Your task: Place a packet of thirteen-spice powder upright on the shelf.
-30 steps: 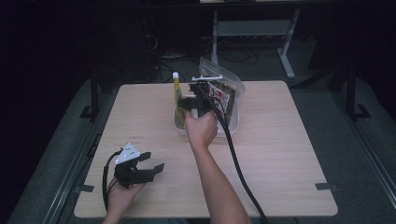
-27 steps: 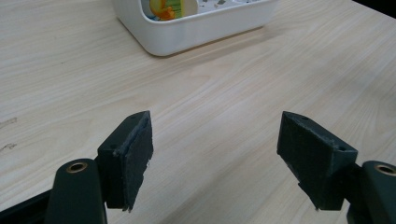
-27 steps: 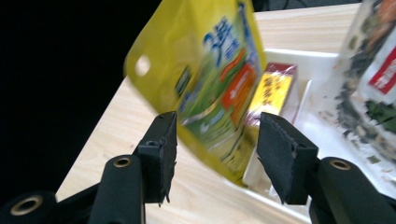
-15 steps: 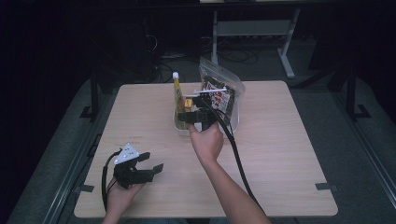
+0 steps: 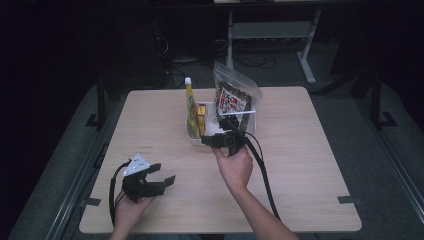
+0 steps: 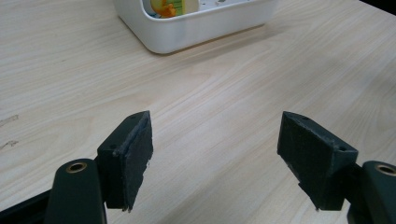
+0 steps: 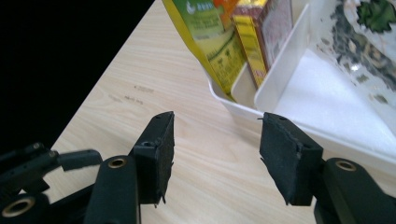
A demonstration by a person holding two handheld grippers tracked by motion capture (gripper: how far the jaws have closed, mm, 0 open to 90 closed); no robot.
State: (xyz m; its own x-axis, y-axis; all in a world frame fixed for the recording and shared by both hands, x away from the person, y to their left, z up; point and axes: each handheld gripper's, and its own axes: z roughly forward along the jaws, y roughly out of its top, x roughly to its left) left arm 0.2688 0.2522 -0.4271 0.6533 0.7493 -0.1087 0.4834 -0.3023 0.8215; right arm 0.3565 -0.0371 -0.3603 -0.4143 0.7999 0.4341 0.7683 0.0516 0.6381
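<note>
White plastic bin point(image 5: 220, 134) at table centre — its floor mostly hidden behind the clear printed snack bag point(image 5: 235, 97), yellow squeeze bottle point(image 5: 191, 107) and small yellow box point(image 5: 202, 120). Right gripper point(image 5: 220, 139) at the bin's near rim — jaws spread, empty. Left gripper point(image 5: 162, 175) near the front-left edge, well apart, spread, empty.

The counter point(image 5: 310, 165) is pale wood with a fine, straight grain. The bin point(image 5: 194, 137) near its far edge is plain white. In it stand a yellow-and-green pouch point(image 5: 191, 107) with a white cap, an orange-yellow box point(image 5: 202, 120) with a reddish-brown side, and a clear bag point(image 5: 235, 97) printed in black, white and red with dark green flakes inside. The right tool point(image 5: 220, 134) is black with dark rubber pads and a black cable. The left tool point(image 5: 160, 175) is black too, with a pale grey plate on top and brass-coloured rivets on its jaws.
</note>
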